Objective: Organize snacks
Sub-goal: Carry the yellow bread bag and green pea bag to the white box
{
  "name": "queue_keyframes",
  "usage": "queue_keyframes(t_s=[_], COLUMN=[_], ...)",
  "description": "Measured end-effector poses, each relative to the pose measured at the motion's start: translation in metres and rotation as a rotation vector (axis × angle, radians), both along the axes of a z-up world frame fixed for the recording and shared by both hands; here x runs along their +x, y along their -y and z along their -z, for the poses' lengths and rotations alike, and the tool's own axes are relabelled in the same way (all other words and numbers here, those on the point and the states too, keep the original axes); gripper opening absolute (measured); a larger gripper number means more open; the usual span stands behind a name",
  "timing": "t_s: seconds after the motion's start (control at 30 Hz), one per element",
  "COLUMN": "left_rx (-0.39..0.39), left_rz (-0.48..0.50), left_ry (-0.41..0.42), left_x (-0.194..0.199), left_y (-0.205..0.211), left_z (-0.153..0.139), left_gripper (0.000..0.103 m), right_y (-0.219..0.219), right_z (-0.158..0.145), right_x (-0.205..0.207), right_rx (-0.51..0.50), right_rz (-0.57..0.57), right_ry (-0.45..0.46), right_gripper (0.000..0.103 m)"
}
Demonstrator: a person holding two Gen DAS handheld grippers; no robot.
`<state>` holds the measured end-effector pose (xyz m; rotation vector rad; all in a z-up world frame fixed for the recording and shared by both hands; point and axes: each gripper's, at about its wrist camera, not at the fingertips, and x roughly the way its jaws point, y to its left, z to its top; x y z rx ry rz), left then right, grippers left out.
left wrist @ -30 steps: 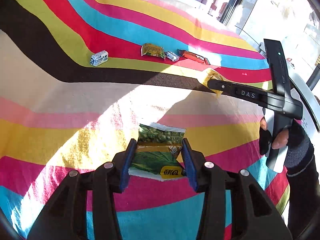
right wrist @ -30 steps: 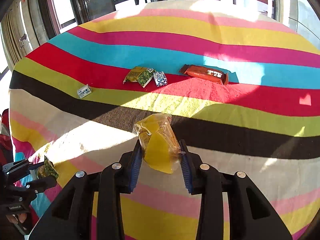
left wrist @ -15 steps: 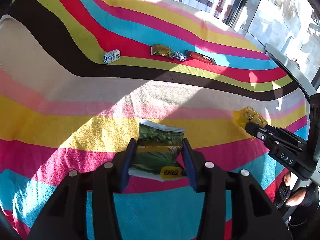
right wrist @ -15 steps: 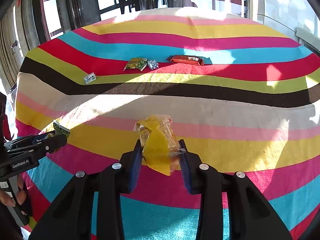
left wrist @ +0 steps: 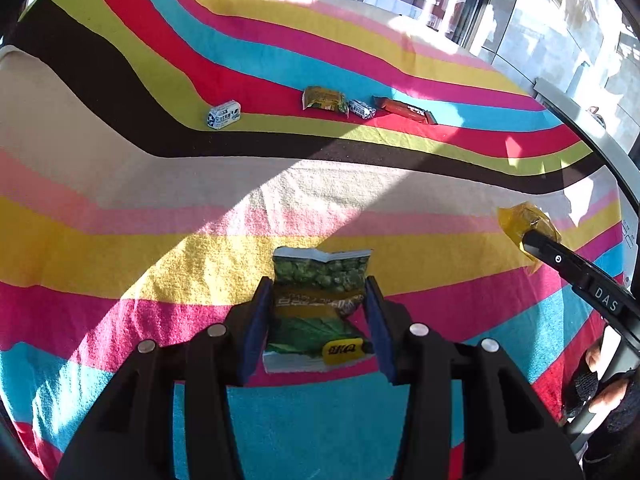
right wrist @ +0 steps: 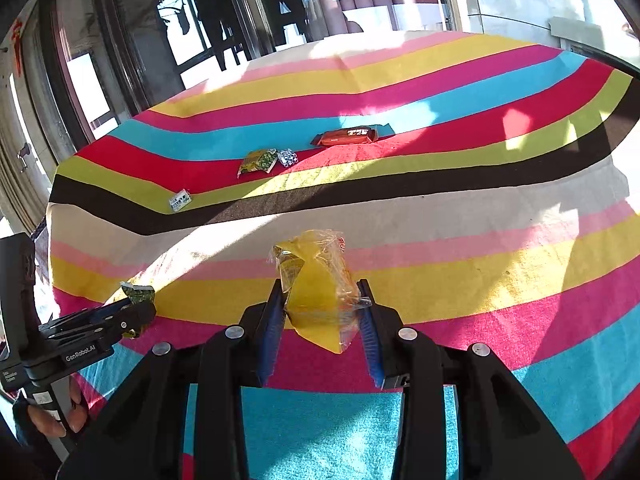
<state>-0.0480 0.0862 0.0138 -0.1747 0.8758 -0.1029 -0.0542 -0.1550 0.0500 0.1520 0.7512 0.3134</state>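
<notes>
My left gripper (left wrist: 318, 300) is shut on a green pea snack packet (left wrist: 318, 300), held above the striped cloth near its front. My right gripper (right wrist: 320, 296) is shut on a yellow clear-wrapped snack (right wrist: 320, 292), also held above the cloth. Each gripper shows in the other view: the right one with its yellow snack (left wrist: 526, 226) at the far right, the left one with the green packet (right wrist: 138, 294) at the lower left. On the red stripe lie a small white box (left wrist: 224, 115), a yellow-green packet (left wrist: 324, 99), a small silver candy (left wrist: 361, 109) and an orange-red bar (left wrist: 404, 109).
A striped cloth (left wrist: 120, 184) covers the table. The same row of snacks shows in the right wrist view: box (right wrist: 180, 200), packet (right wrist: 258, 161), candy (right wrist: 288, 157), bar (right wrist: 347, 136). Windows and dark frames stand behind the far edge. A grey rail (left wrist: 580, 120) runs along the right.
Both grippers have pulled back toward the near side of the table with their snacks still held; the row of snacks now sits farther away in both views.
</notes>
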Motion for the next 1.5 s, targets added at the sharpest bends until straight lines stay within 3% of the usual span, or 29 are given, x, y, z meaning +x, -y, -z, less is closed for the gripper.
queue_keyframes(t_s=[0.23,0.47,0.67,0.8,1.0,1.1,1.5], left_rx=[0.036,0.076,0.089,0.027,-0.071,-0.068,-0.127], left_rz=[-0.001,-0.002,-0.007,-0.027,0.033,0.074,0.355], left_ry=[-0.003,-0.009,-0.009,0.037,0.075,0.113,0.230], left_x=[-0.002,-0.002,-0.003,-0.025,-0.085,-0.113,-0.163], left_y=[0.005,0.010,0.011,0.002,-0.008,0.004,0.120], left_z=[-0.001,-0.001,-0.002,-0.010,-0.021,-0.031,-0.090], left_gripper=[0.046,0.046,0.045,0.045,0.044,0.044,0.044], right_y=[0.009,0.009,0.008,0.012,0.024,0.032,0.096], right_z=[-0.008,-0.005,-0.009,-0.010,-0.021,-0.028,-0.106], right_x=[-0.046,-0.060,-0.070,-0.083,-0.123,-0.141,-0.242], right_rx=[0.059,0.096,0.070,0.024,-0.041,-0.050,-0.087], right_rz=[-0.022,-0.025,-0.044,-0.062,-0.108,-0.107,-0.001], right_ry=[0.030,0.022,0.022,0.013,0.058,0.082,0.316], right_gripper=[0.035,0.035,0.035,0.035,0.035,0.035,0.035])
